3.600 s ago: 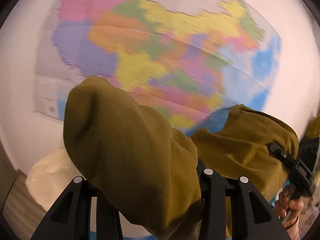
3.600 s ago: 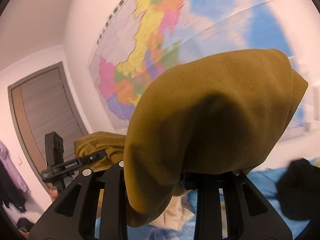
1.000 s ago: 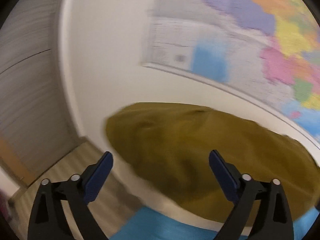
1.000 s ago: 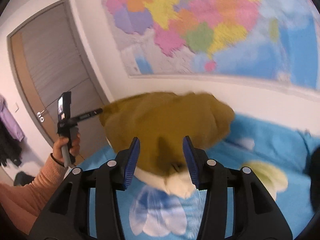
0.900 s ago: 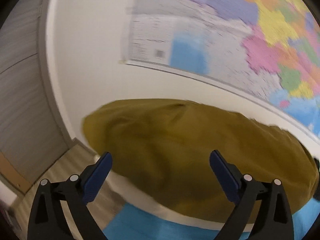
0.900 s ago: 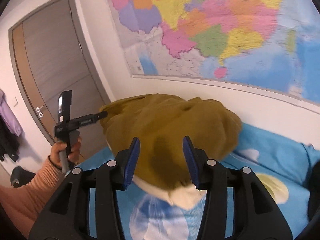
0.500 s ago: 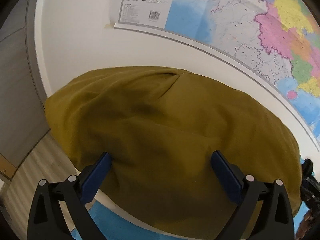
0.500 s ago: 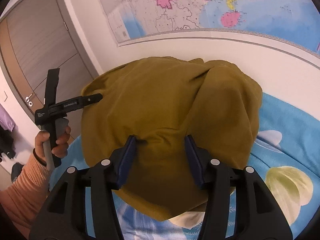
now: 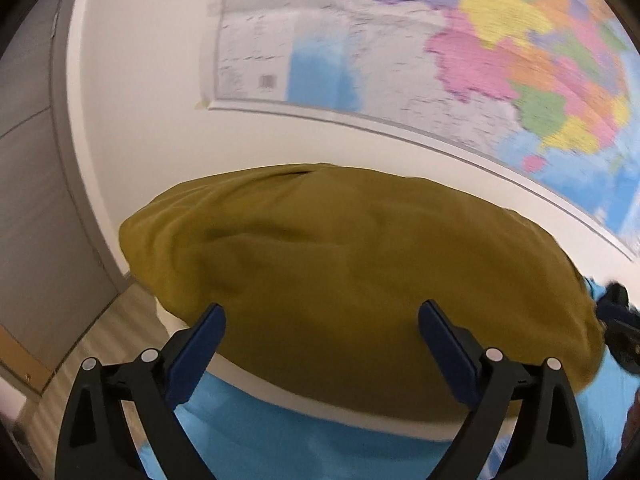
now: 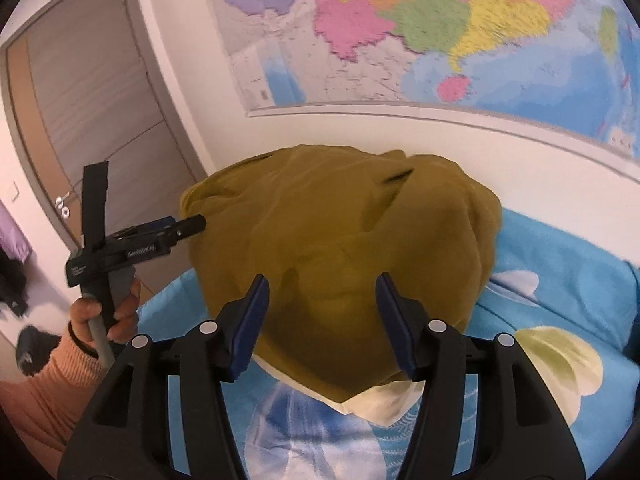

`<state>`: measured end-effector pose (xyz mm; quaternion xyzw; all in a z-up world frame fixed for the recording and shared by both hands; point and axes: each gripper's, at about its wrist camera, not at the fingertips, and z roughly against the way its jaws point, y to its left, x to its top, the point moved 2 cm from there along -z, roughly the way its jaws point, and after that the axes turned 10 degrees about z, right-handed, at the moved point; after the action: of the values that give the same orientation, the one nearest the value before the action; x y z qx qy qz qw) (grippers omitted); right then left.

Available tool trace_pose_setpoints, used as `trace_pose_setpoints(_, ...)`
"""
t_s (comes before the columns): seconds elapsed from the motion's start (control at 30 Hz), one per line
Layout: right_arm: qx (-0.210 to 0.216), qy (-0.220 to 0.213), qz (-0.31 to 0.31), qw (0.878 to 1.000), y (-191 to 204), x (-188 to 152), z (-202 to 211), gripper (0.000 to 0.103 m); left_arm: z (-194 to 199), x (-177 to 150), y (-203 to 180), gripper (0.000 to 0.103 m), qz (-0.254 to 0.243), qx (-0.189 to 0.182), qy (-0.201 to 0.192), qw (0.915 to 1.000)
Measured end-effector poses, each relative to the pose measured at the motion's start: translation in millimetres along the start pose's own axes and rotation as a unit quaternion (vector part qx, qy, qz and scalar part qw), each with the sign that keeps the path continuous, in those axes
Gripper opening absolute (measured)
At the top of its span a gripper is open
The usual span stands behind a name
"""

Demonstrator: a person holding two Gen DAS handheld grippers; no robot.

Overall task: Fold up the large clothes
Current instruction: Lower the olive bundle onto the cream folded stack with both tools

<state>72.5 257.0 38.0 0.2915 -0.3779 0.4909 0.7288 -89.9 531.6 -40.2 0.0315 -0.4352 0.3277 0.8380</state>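
Wall map (image 10: 460, 40) blurred, cut off at the frame edge; blue bed sheet (image 10: 560, 264) partly hidden under the olive garment (image 10: 340, 240), heaped by the wall; left tongs (image 9: 322, 322) wide, empty; right tongs (image 10: 322, 292) opening, pads clear of cloth.

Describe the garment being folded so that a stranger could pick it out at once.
Below the big wall map lies a bed with a blue patterned sheet. The garment is the olive-brown heap on it, the only plain, dull-coloured cloth there.
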Motion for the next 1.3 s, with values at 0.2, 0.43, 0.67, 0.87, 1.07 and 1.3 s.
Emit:
trace_pose_setpoints(0.2,-0.017,0.014,0.03,0.999,8.8,-7.5,-19.8,0.057,9.0,-22.5,-31.8,0.095,-0.042,-0.005,-0.008,0.9991)
trace_pose_setpoints(0.43,-0.02,0.026,0.026,0.999,5.4,-14.0,-35.3,0.06,-7.3,-37.5,-43.6,0.095,-0.051,0.0,0.001,0.9987)
trace_pose_setpoints(0.67,-0.014,0.013,0.013,1.0,6.8,-15.0,-27.1,0.061,-8.7,-47.2,-42.9,0.095,-0.047,0.016,-0.005,0.9987)
trace_pose_setpoints(0.87,-0.011,0.006,0.019,1.0,13.1,-16.1,-17.0,0.064,-3.7,-53.1,-46.0,0.095,-0.05,0.023,-0.012,0.9984)
trace_pose_setpoints(1.07,-0.006,-0.001,0.019,1.0,17.2,-17.1,-6.8,0.065,5.8,-57.7,-52.2,0.096,-0.05,0.017,-0.016,0.9985)
trace_pose_setpoints(1.3,-0.008,-0.007,0.02,1.0,21.0,-22.6,-0.3,0.071,20.1,-65.5,-57.3,0.096,-0.037,0.005,-0.018,0.9992)
